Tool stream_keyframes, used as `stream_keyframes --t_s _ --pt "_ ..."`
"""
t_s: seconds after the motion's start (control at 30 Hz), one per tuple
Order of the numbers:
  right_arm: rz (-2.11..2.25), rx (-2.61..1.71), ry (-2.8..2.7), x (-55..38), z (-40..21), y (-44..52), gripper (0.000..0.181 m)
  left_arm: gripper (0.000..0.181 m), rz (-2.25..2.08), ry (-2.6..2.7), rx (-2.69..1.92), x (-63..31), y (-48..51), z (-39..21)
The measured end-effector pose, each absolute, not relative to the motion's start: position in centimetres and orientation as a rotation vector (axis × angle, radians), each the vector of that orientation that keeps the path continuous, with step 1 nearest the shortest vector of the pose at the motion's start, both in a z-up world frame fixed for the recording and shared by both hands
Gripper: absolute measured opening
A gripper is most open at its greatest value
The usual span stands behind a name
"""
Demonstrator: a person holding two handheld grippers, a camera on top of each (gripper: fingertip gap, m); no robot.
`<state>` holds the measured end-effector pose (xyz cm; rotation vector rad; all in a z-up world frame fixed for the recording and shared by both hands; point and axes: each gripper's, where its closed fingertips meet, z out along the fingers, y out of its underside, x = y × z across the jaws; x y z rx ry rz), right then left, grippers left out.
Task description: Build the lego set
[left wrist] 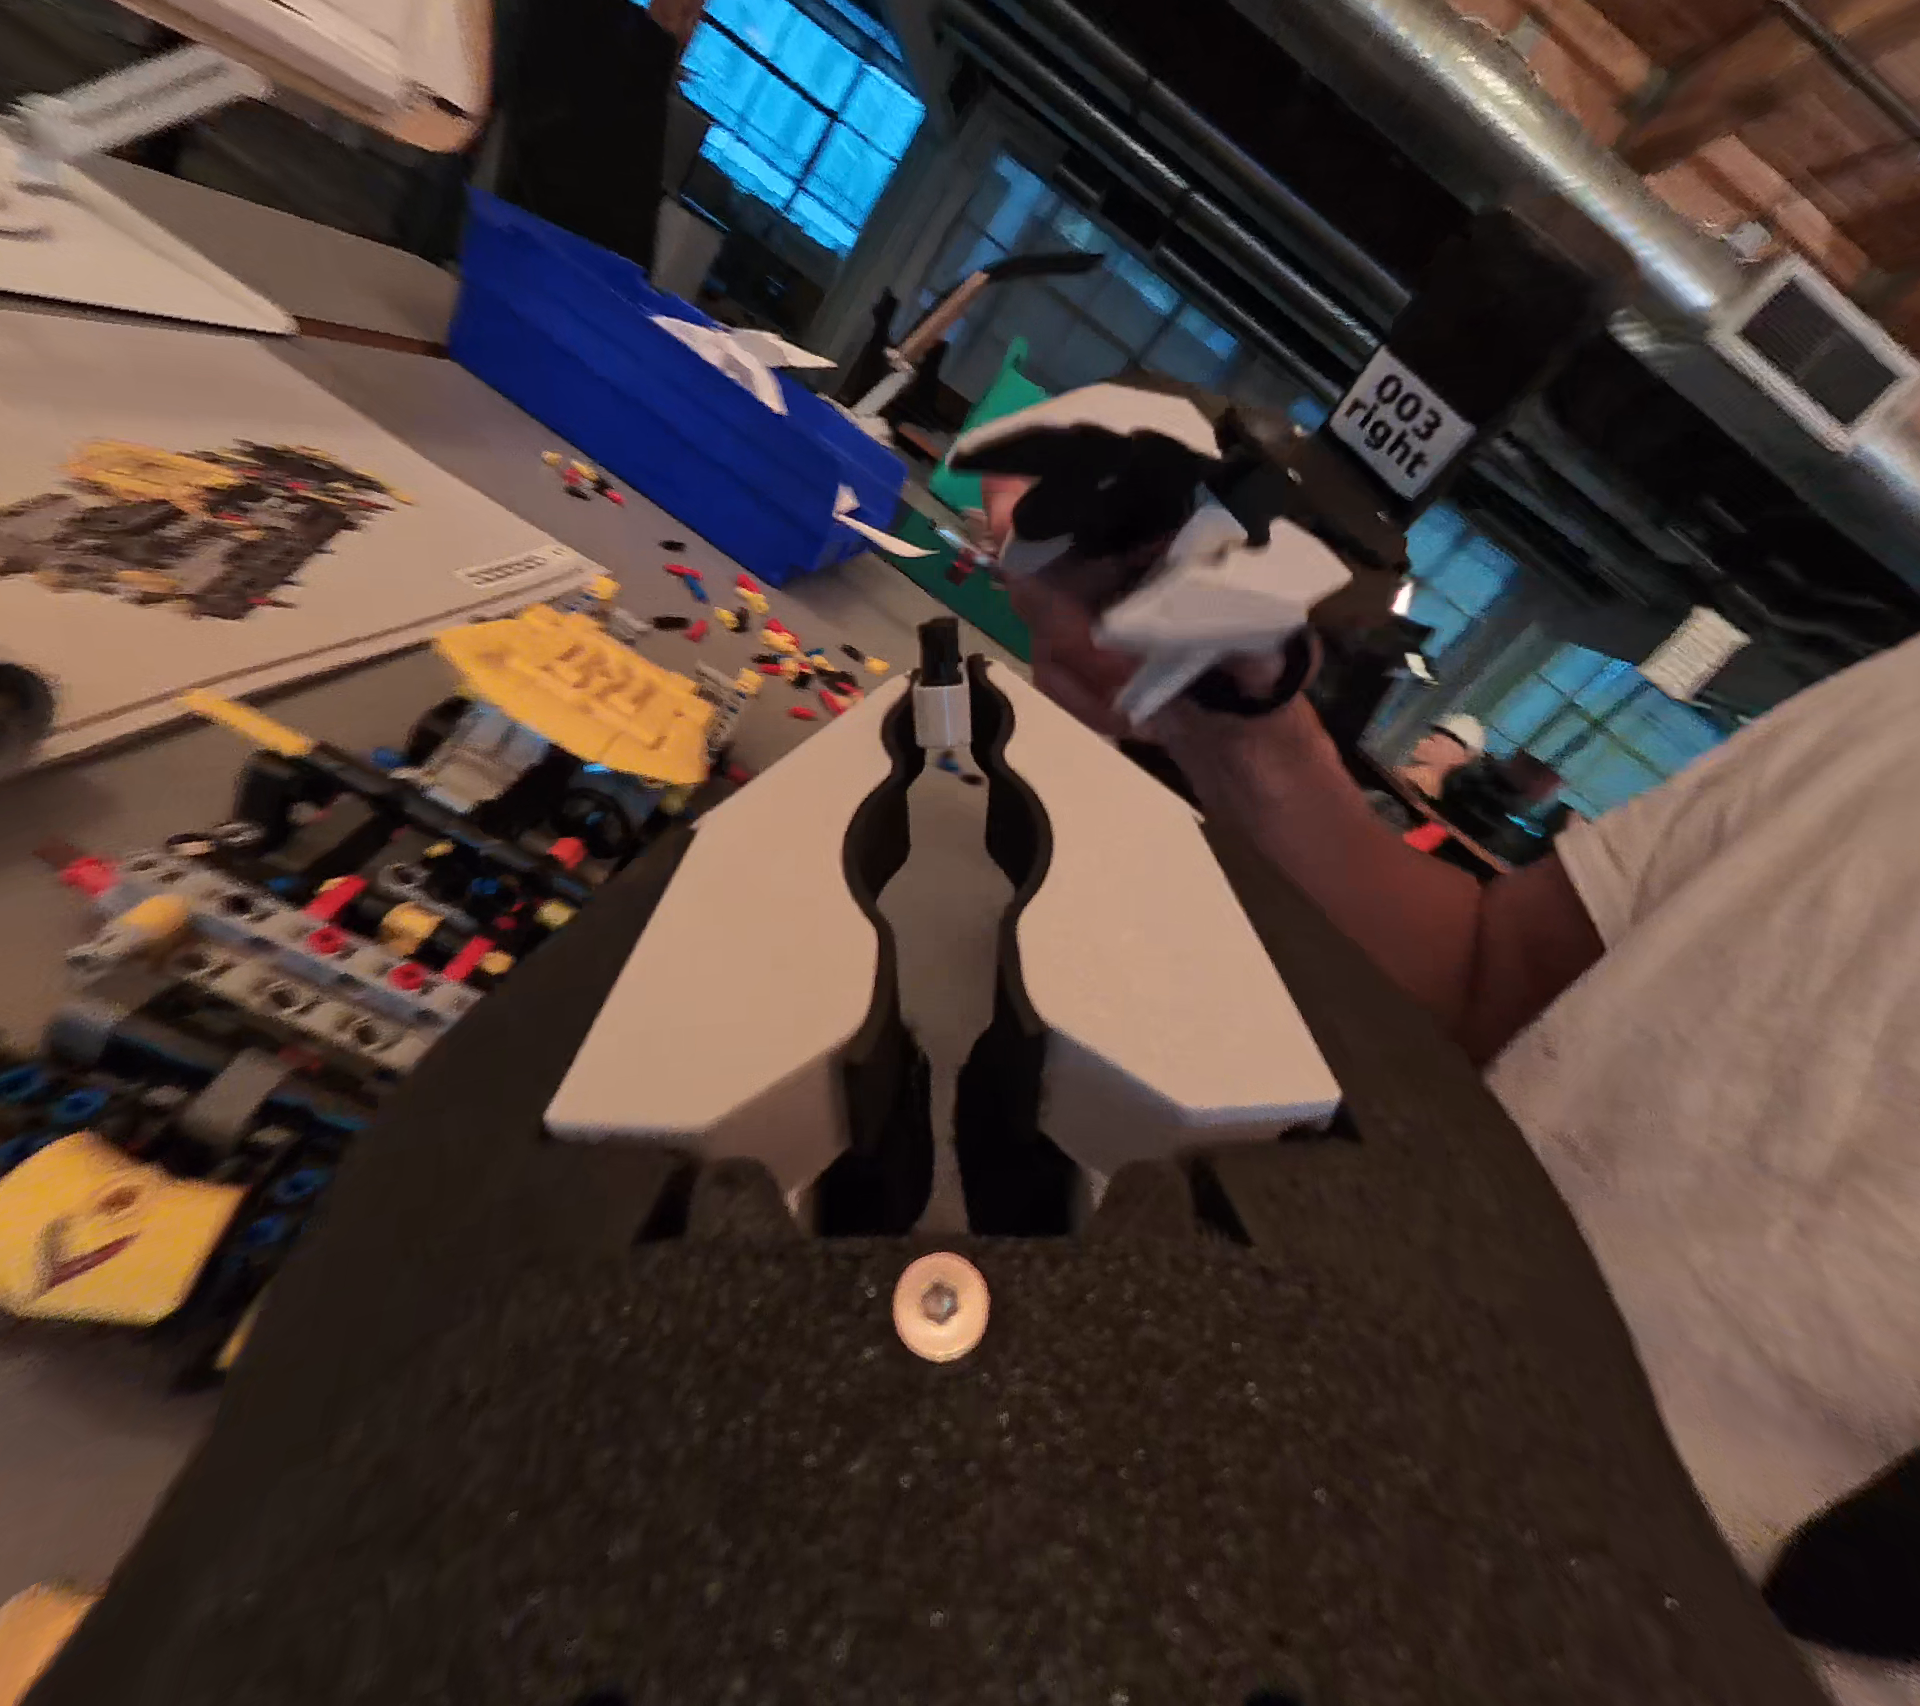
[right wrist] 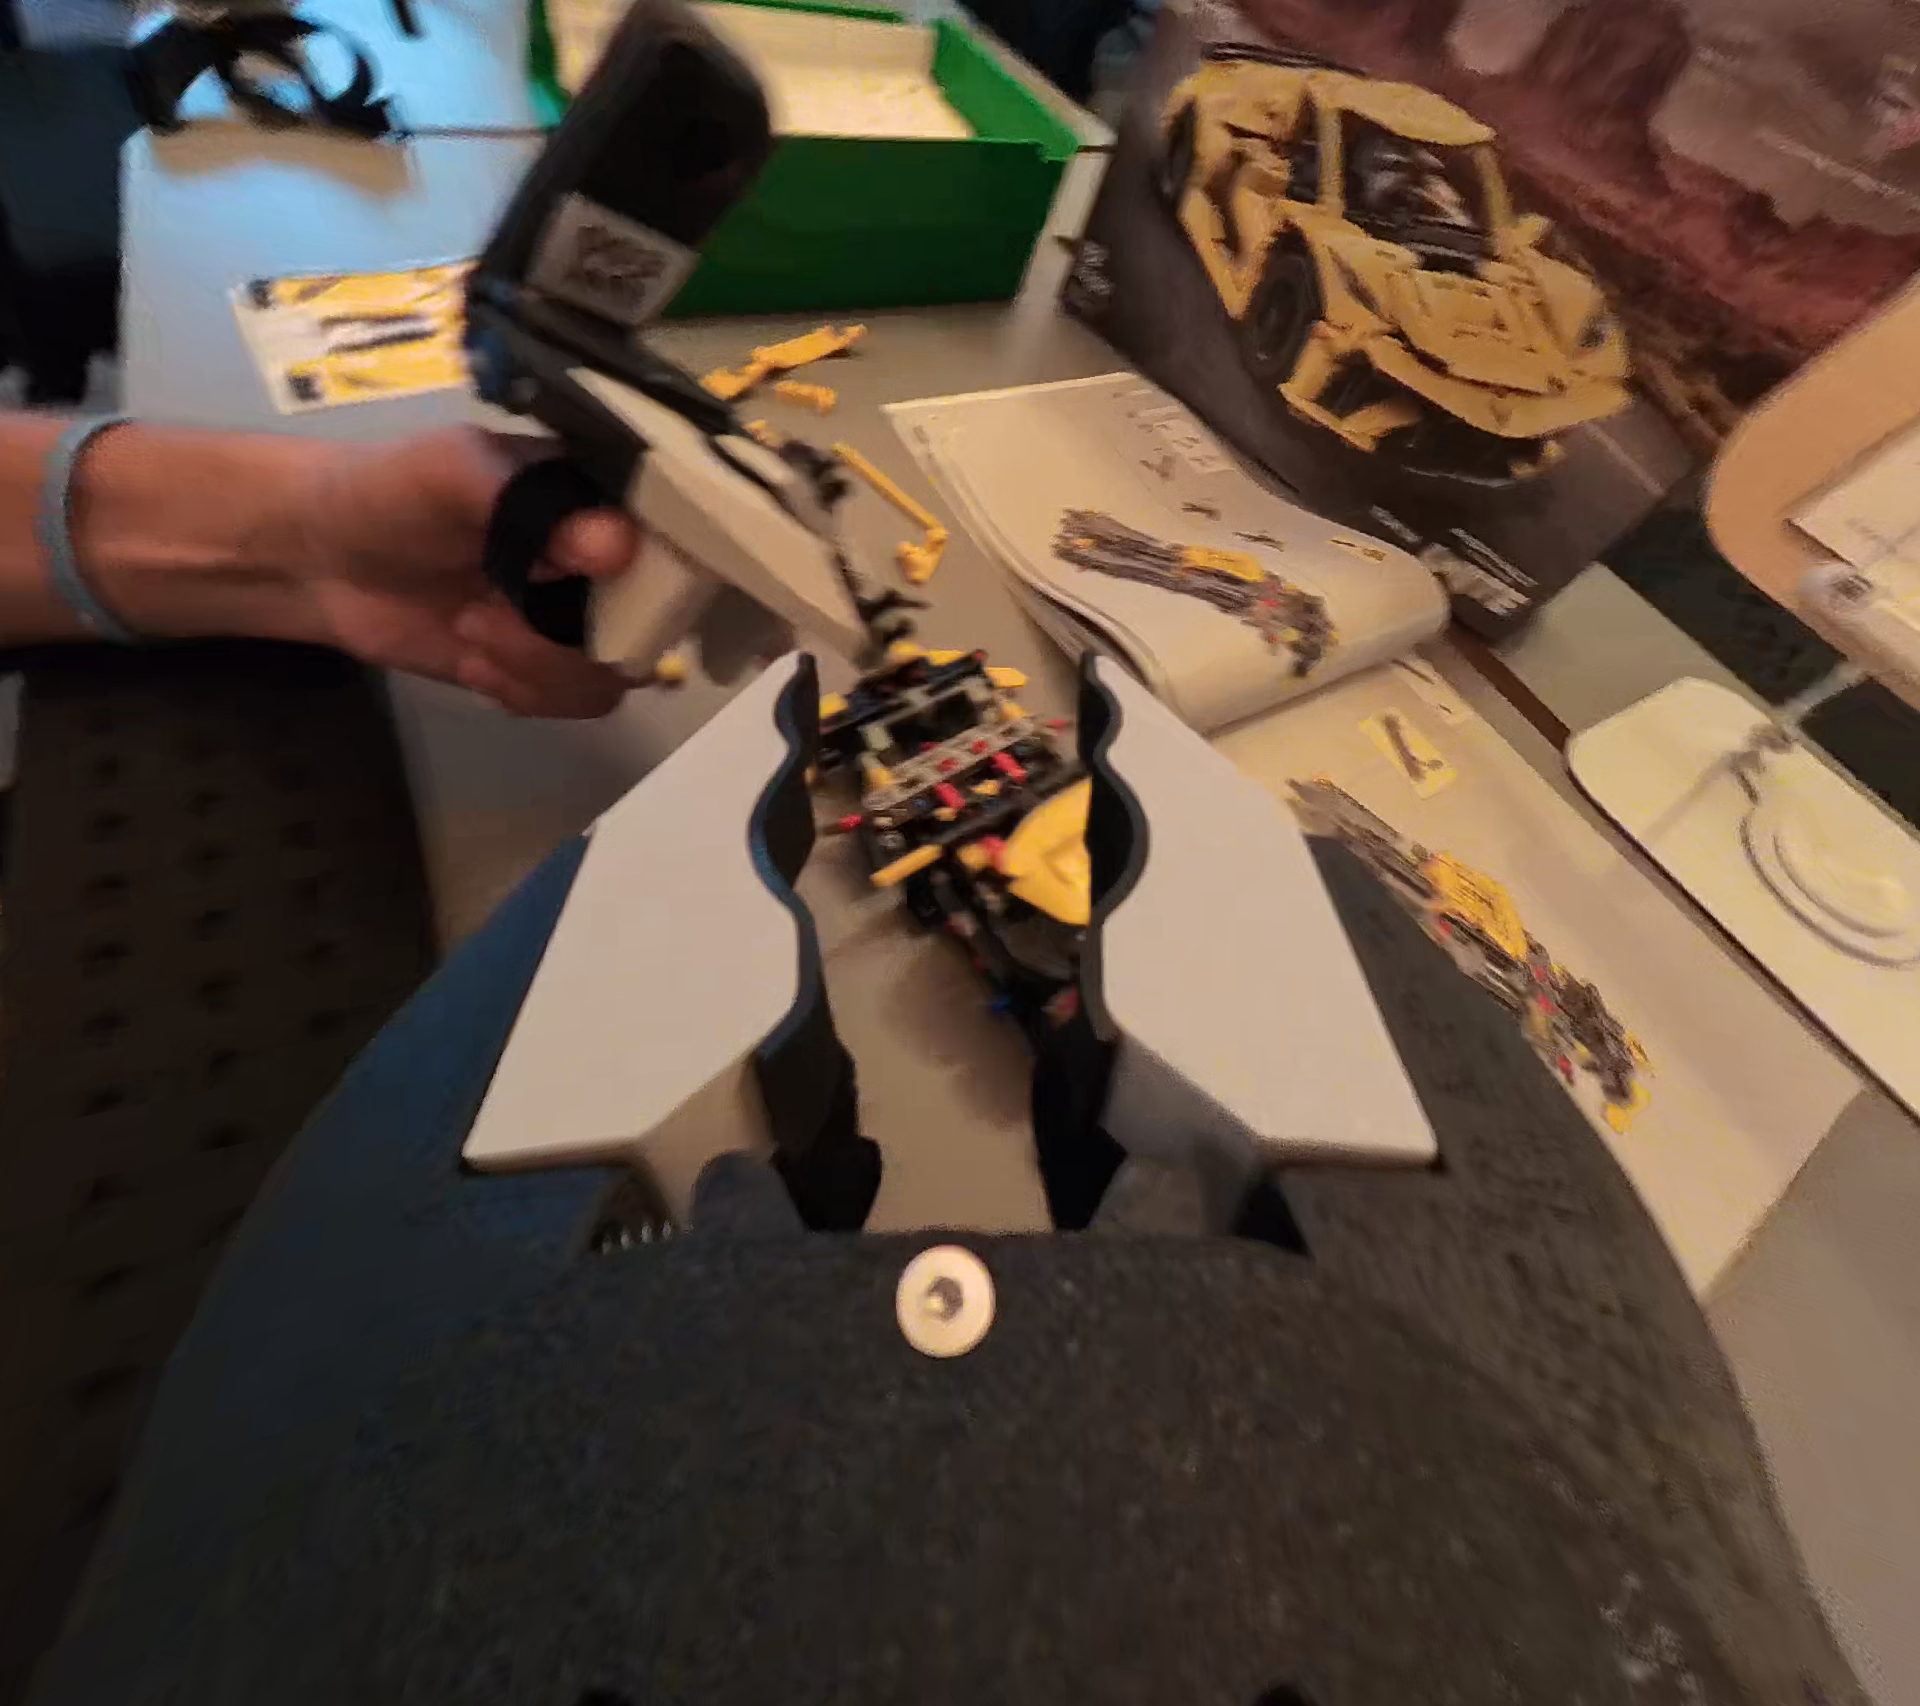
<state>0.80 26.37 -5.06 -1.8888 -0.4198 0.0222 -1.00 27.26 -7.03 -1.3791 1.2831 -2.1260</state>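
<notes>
Step in hand, as judged: bringing a part to the build. Left gripper (left wrist: 943,688) has its jaws nearly closed on a small white-and-black piece (left wrist: 937,692), raised off the surface; right gripper (right wrist: 943,700) hangs wide open and empty over the half-built yellow car (right wrist: 961,809). Next move needs the mating hole found, but motion blur hides it, and the piece's type is unclear.

My half-built car (left wrist: 343,877) smeared by blur and cut off at the left edge, loose pieces (left wrist: 769,628) too small to tell apart, my right gripper's (left wrist: 982,560) tips hidden behind its own body
</notes>
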Motion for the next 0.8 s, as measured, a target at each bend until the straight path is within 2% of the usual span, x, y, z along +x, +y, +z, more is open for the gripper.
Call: stream_keyframes --t_s 0.2,0.33,0.5,0.8 --pt "-0.017 -1.841 0.158 15.2 -5.8 27.6 0.045 0.007 -1.773 1.171 -1.432 -1.1 32.9 -7.5" --pt "0.023 -1.713 0.432 20.6 -9.1 26.2 0.045 0.007 -1.554 1.194 -1.438 -1.5 36.3 -8.1" --pt "0.003 -1.736 0.438 21.8 -10.5 25.1 0.034 0.007 -1.399 1.178 -1.494 -0.7 39.8 -9.1" --pt "0.146 -1.788 0.451 20.7 -12.2 26.1 0.031 0.007 -1.616 1.092 -1.576 -0.6 40.7 -9.8"
